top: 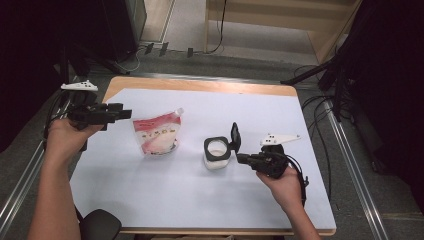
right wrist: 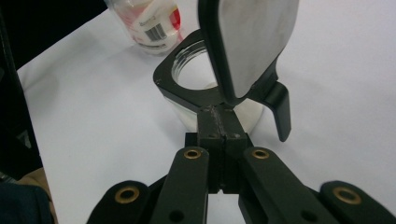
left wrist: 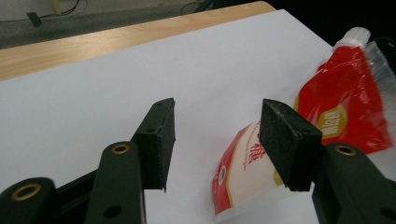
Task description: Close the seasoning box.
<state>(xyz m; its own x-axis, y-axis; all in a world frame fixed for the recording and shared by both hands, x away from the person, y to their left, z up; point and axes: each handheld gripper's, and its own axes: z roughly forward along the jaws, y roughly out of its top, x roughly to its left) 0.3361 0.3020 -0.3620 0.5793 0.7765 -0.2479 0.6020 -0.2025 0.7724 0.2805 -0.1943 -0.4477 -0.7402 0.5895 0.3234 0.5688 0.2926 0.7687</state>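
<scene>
Seen from above, a person works at a wooden counter (top: pixel 200 86) covered with a white sheet (top: pixel 200 190), holding a two-jaw tool in each hand.

The left tool (top: pixel 120 113) hangs near the counter's left edge, its jaws parted with nothing between them. Just beyond its tips, toward the middle of the counter, stands a red and white spouted pouch (top: pixel 156 134). The pouch's capped spout points up and away toward the far right corner, so its long axis leans that way. In the left gripper view the pouch (left wrist: pixel 327 135) lies ahead and off to the right of the open jaws, partly behind the right-hand pad, not touched by either one. The left hand is clearly the nearer one to it, and a short reach toward the counter's middle would likely bring the jaws around it.

The right tool (top: pixel 243 159) is clenched on the black hinge tab of a clear square jar (top: pixel 217 152) that stands near the centre, right of the pouch and apart from it. The jar holds something white, and its flip lid (top: pixel 234 136) stands open and upright on the right tool's side.

Open sheet lies all around both things, with the widest bare stretch toward the person. The counter's left edge sits close behind the left tool.
</scene>
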